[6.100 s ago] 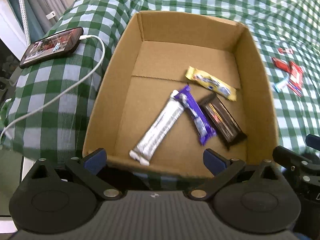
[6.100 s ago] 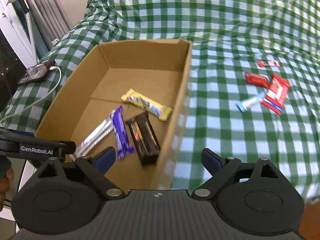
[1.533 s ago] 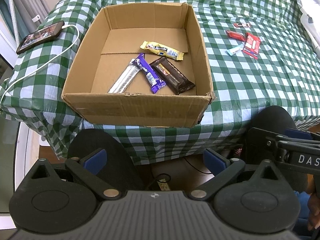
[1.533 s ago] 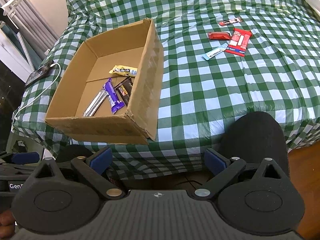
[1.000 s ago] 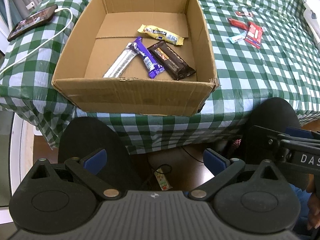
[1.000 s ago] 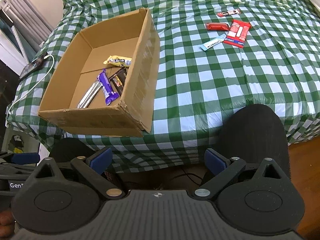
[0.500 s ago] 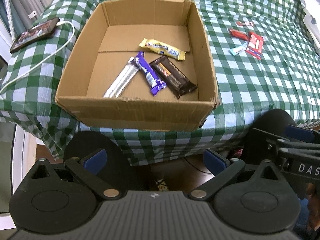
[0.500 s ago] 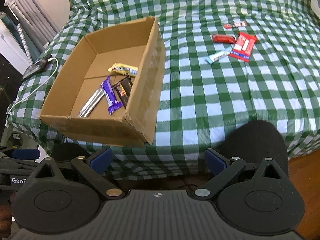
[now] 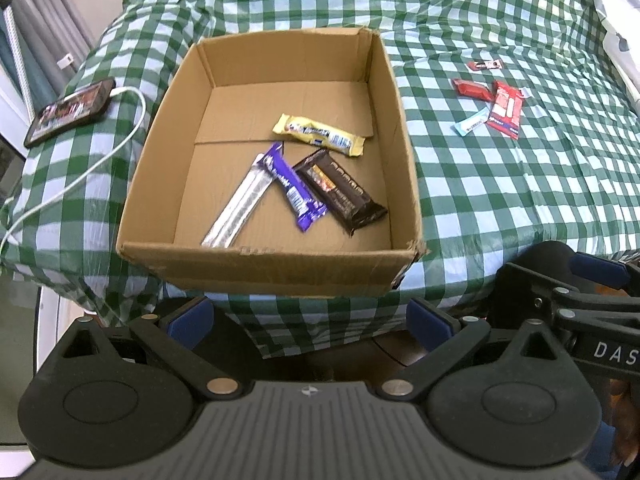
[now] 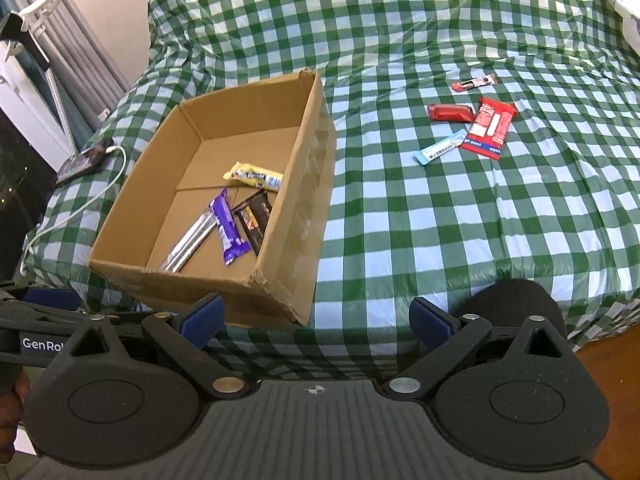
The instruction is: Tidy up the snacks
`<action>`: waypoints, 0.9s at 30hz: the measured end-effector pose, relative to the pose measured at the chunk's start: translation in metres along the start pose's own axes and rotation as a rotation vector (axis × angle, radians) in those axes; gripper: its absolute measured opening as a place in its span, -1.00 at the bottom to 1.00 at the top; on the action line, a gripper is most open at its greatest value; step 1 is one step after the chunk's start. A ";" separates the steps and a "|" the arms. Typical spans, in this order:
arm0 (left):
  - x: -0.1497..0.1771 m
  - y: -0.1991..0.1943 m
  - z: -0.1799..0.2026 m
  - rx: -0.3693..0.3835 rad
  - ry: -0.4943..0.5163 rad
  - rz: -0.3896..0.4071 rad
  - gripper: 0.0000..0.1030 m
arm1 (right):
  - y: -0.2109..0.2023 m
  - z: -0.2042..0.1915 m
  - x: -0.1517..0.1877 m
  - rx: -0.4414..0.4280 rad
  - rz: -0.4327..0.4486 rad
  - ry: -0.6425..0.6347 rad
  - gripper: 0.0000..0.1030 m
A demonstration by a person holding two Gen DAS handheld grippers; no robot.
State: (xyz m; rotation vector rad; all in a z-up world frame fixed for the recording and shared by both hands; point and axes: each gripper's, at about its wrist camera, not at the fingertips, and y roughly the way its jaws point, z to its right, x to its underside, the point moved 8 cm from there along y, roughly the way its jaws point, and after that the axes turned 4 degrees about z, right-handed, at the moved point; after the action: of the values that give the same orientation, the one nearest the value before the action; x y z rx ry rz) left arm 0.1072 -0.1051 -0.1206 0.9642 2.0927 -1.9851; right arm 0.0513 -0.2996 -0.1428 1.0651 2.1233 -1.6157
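Observation:
An open cardboard box point(image 9: 406, 168) point(image 10: 304, 200) sits on the green checked cloth. Inside lie a yellow bar point(image 9: 319, 134), a purple bar point(image 9: 293, 191), a dark brown bar point(image 9: 340, 192) and a silver bar point(image 9: 240, 208). Right of the box on the cloth lie a red packet point(image 10: 490, 126), a red bar point(image 10: 450, 112), a light blue bar point(image 10: 440, 152) and a small dark red sachet point(image 10: 474, 82). My left gripper point(image 9: 308, 316) is open and empty, below the box's near wall. My right gripper point(image 10: 316, 316) is open and empty, off the table's near edge.
A phone point(image 9: 70, 112) with a white cable point(image 9: 80, 176) lies left of the box. Curtains and a white stand point(image 10: 44, 52) are at the far left. The cloth hangs over the table's near edge point(image 10: 400, 340). The right gripper's body shows in the left wrist view point(image 9: 580, 308).
Both grippers have moved forward and closer to the table since half a second ago; the box and snacks look larger. Nothing has been grasped or moved on the table.

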 end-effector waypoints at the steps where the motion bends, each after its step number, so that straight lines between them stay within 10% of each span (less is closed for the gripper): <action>1: -0.003 0.000 0.002 0.000 0.005 0.001 0.99 | 0.000 0.003 -0.002 0.000 0.005 0.005 0.91; 17: -0.088 0.019 0.093 0.072 0.121 0.041 0.99 | 0.004 0.102 -0.042 0.107 0.069 0.137 0.91; 27: -0.179 0.113 0.178 0.058 0.224 0.048 0.99 | 0.050 0.212 -0.103 0.246 0.115 0.232 0.91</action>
State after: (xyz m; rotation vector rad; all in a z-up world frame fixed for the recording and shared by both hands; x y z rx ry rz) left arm 0.2451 -0.3423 -0.1582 1.2892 2.1064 -2.0077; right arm 0.1116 -0.5278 -0.1891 1.4885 1.9899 -1.8078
